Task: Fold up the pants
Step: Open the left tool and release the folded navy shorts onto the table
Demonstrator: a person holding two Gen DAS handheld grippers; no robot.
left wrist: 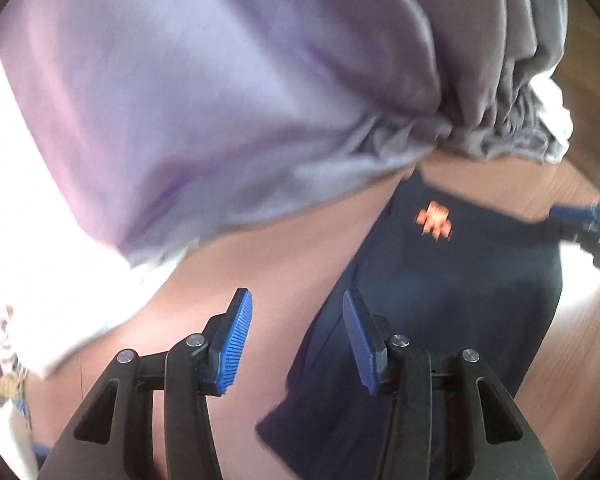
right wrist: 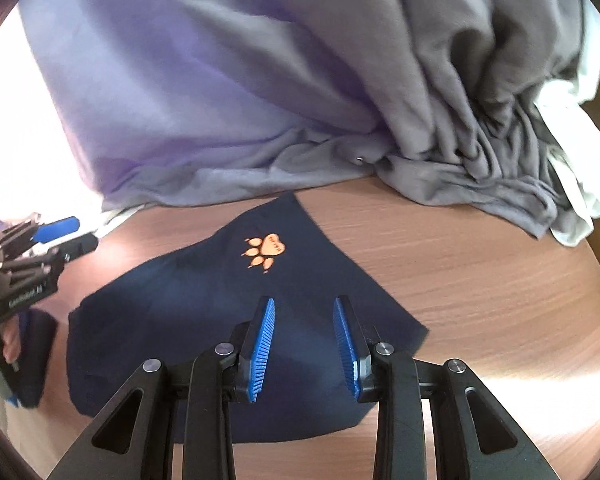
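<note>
The navy pants [right wrist: 236, 320] lie folded on the tabletop [right wrist: 480, 280] just ahead of both tongs, left [left wrist: 296, 344] and right [right wrist: 304, 344], each gaping wide and empty. The fold looks nearly finished; next calls for pinching an edge for one more fold or smoothing.

Left wrist view blurred; blown-out white glare at left, sheen on table [right wrist: 500, 264]; fisheye edges dark.

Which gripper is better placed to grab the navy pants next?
Right. The right gripper hangs open directly over the navy pants. The left gripper is also open but mostly over bare table, at the pants' edge.
</note>
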